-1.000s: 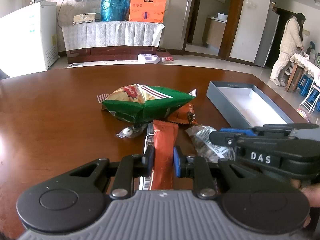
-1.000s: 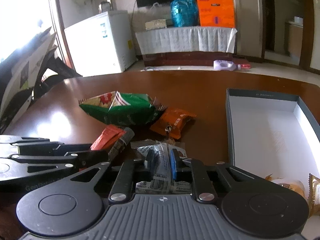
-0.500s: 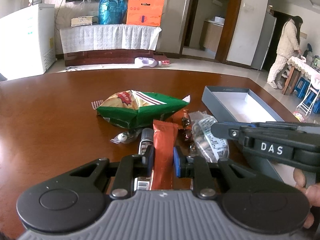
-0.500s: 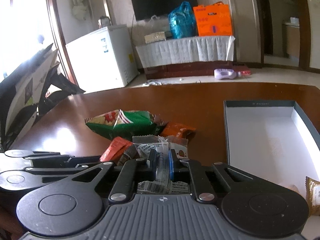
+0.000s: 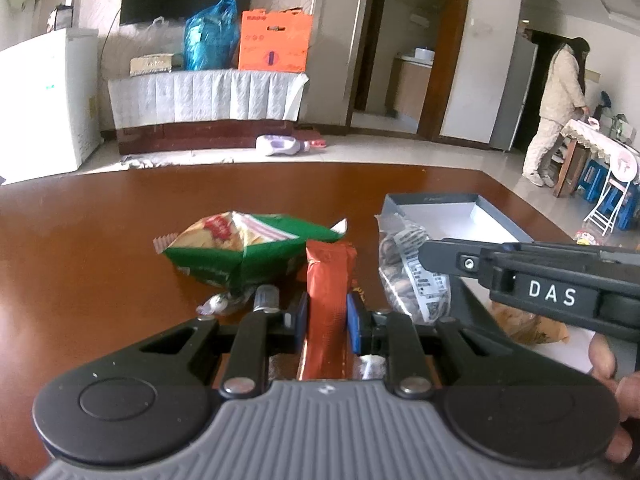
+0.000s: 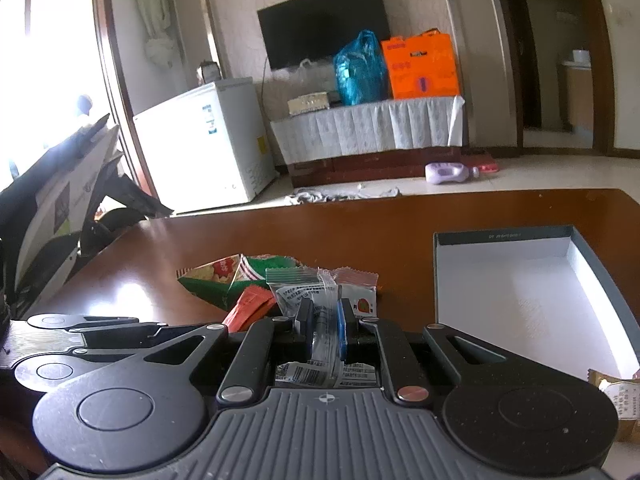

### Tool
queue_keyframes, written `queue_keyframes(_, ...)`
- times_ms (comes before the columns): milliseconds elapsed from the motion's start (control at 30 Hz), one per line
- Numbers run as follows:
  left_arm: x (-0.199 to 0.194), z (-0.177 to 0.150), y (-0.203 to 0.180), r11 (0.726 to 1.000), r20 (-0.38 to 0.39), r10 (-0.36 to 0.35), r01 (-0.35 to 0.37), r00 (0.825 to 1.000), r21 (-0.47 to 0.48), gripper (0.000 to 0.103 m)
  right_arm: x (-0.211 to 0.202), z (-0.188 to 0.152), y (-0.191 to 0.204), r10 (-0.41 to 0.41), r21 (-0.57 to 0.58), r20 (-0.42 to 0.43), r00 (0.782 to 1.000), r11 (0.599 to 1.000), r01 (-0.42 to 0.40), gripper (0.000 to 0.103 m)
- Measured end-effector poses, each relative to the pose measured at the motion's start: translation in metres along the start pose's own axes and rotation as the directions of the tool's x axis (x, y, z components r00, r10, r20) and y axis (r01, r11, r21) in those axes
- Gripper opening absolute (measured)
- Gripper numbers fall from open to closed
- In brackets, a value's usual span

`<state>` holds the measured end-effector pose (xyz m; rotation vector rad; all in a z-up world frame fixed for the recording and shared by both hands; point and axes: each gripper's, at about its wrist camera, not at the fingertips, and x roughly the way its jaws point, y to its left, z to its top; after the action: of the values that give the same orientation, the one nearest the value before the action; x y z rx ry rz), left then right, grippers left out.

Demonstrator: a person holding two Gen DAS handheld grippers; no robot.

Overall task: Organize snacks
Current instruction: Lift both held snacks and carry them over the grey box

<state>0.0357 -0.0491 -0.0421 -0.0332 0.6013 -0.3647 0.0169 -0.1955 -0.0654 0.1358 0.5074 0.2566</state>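
Polished reddish-brown wood forms the worktop (image 5: 80,240) on which we see the snacks spread out. Nearest in the left wrist view, our left hand-held gripper (image 5: 327,322) is clenched on an orange-red snack packet (image 5: 329,280), which stands upright between the blue pads. Just left of it we see a dark, silver-capped stick packet (image 5: 266,294) and a small clear-wrapped candy (image 5: 216,304) lying on the wood. Behind these lies a green chip bag (image 5: 248,248), puffed and resting on its side.

To the right, our right hand-held gripper (image 6: 325,330) grasps a clear plastic packet with a printed label (image 6: 308,292), lifted clear of the worktop; its jaws have just been closing further, with the packet pinched between them. In the left wrist view we see this packet (image 5: 412,264) hanging at the tip of the black gripper body marked DAS. Part of a hand (image 5: 608,368) shows at the right edge.

Beyond, a grey box with a white interior (image 6: 520,292) sits open on the worktop's right side, with a tan wrapped snack (image 6: 616,392) at its near end. Farther off we see a white chest freezer (image 6: 208,140), a cloth-draped cabinet (image 6: 368,128) carrying a blue bag (image 6: 360,68) and an orange bag (image 6: 420,64), and a person (image 5: 560,108) standing by a doorway.
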Motion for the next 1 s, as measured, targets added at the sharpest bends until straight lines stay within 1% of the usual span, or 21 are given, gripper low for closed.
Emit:
queue_keyframes(167,0.001,0.004,-0.011,1.000,0.016,-0.021,0.021,1.000,0.004,0.017,-0.010,0.002,-0.010,-0.015,0.019,0.029,0.999,1.000,0.015,0.014)
queue_keyframes(367,0.008,0.007,-0.030,0.999,0.020,-0.046,0.045,0.999,0.023,0.017,-0.023,0.005,-0.033,-0.048,0.045,0.055,0.997,0.998,0.045,0.014)
queue_keyframes(433,0.010,0.007,-0.036,0.998,0.019,-0.053,0.053,0.998,0.027,0.017,-0.026,0.006,-0.040,-0.059,0.050,0.058,0.997,0.997,0.056,0.009)
queue_keyframes(600,0.017,0.007,-0.050,0.996,0.007,-0.083,0.083,0.997,0.041,0.017,-0.029,0.006,-0.050,-0.072,0.063,0.067,0.995,0.996,0.068,0.008)
queue_keyframes(667,0.019,0.009,-0.055,0.996,0.020,-0.077,0.076,0.997,0.052,0.017,-0.032,0.006,-0.050,-0.075,0.064,0.079,0.994,0.995,0.070,0.008)
queue_keyframes(767,0.018,0.015,-0.057,0.996,0.046,-0.084,0.082,0.995,0.039,0.017,-0.037,0.006,-0.054,-0.080,0.078,0.097,0.992,0.994,0.072,0.007)
queue_keyframes(900,0.018,0.018,-0.063,0.994,0.071,-0.104,0.102,0.992,0.034,0.017,-0.047,0.009,-0.063,-0.096,0.095,0.136,0.986,0.992,0.083,0.007)
queue_keyframes(1000,0.019,0.021,-0.073,0.991,0.082,-0.128,0.125,0.988,0.041,0.017,-0.051,0.011,-0.071,-0.110,0.114,0.147,0.983,0.989,0.094,0.006)
